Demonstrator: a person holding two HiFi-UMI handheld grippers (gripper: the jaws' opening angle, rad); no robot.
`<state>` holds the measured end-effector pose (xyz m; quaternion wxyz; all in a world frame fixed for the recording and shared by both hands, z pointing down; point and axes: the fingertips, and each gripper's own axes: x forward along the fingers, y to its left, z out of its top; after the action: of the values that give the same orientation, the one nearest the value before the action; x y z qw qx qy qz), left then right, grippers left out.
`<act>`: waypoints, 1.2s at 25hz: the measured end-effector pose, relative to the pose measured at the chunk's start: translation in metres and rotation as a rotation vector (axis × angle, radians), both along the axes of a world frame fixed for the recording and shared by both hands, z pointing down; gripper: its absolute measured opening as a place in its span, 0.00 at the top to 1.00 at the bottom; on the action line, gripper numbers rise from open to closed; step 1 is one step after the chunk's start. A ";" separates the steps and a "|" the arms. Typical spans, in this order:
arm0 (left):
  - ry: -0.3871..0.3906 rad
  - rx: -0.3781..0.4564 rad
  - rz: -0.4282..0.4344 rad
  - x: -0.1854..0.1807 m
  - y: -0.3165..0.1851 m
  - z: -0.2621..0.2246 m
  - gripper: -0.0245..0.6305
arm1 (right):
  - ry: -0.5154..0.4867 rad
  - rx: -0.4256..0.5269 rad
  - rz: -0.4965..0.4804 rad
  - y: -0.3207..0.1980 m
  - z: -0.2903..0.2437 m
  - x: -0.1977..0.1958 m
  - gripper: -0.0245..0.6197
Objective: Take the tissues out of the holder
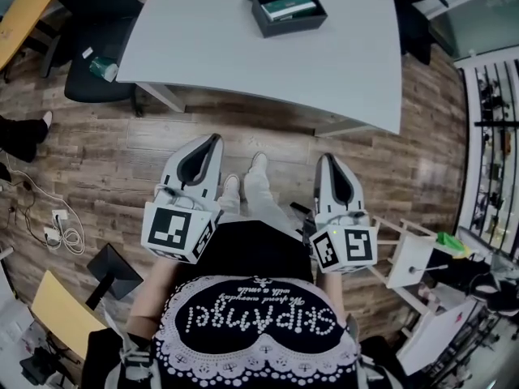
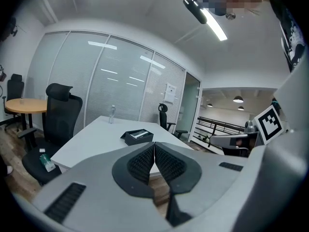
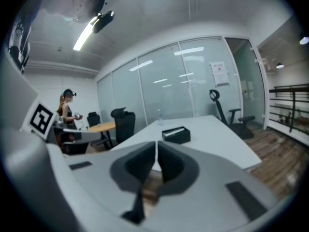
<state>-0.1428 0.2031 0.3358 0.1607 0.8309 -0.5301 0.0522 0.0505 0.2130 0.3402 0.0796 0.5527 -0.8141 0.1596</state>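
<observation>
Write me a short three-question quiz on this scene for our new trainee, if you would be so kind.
1. True or false: the left gripper is shut on the tissue pack.
2. Fill in the gap: the right gripper has its jaws ____, with nothing between them.
3. Multiple choice: where is the black holder? A) on the white table; B) in the left gripper; C) in the right gripper.

Key: 1 false, since the pack lies in the holder and the gripper is far from it; 2 shut; 3 A.
</observation>
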 end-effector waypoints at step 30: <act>-0.032 0.058 -0.113 0.074 -0.112 -0.014 0.93 | -0.037 0.044 -0.087 -0.134 -0.006 0.080 0.91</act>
<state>-0.0686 0.0910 0.3214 0.1305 0.8031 -0.5799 0.0411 0.1305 0.0793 0.3343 0.0590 0.5155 -0.8419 0.1483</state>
